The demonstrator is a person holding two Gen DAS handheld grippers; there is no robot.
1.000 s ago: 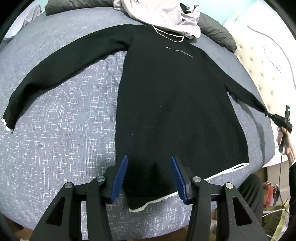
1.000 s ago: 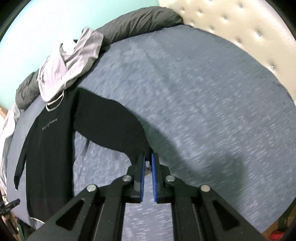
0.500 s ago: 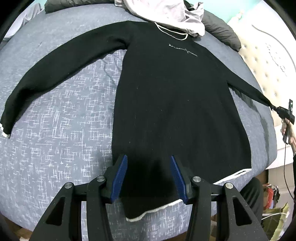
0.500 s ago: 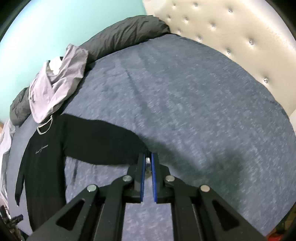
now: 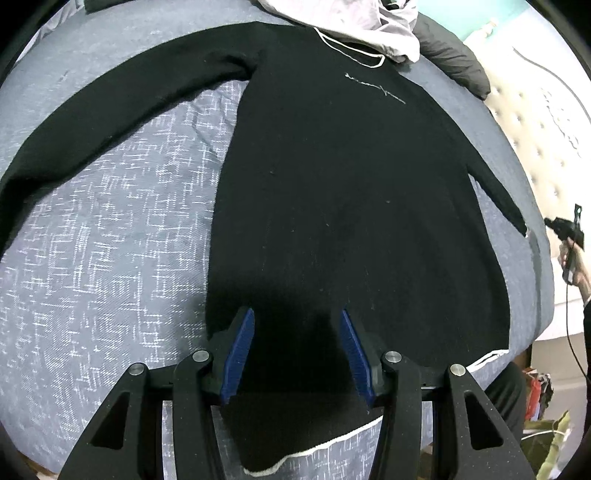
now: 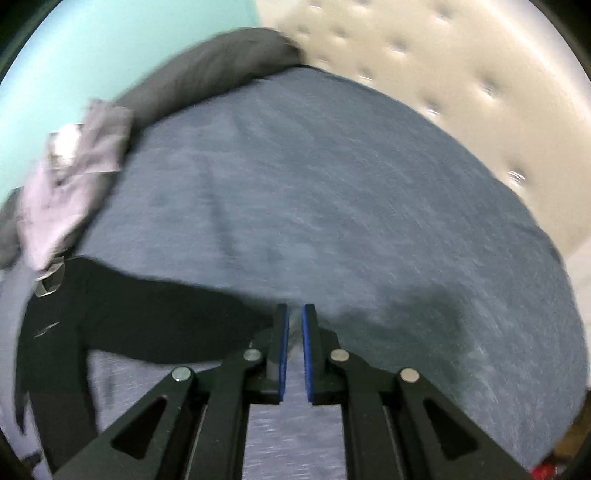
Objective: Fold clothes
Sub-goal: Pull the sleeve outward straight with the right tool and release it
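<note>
While a black long-sleeved sweater (image 5: 332, 206) lies spread flat on the blue-grey bed (image 5: 110, 240), neckline away from the camera and white-edged hem nearest, the left tool (image 5: 297, 345) hangs over the lower part of its body with its blue pads well apart and nothing between them. One sleeve stretches out to the left across the bedcover; the other runs to the right, toward the bed's edge. In the left wrist view the right tool (image 5: 561, 227) shows small at the far right, in a hand (image 5: 572, 262), just beyond that sleeve's cuff. From its own blurred view, the right tool (image 6: 294, 325) has its pads nearly together, with a pale bit of something between them; whether that is the cuff I cannot tell. A pale grey garment (image 5: 354, 22) overlaps the sweater's neckline, beside a dark grey pillow (image 6: 207, 74) and a cream tufted headboard (image 6: 461, 74).
</note>
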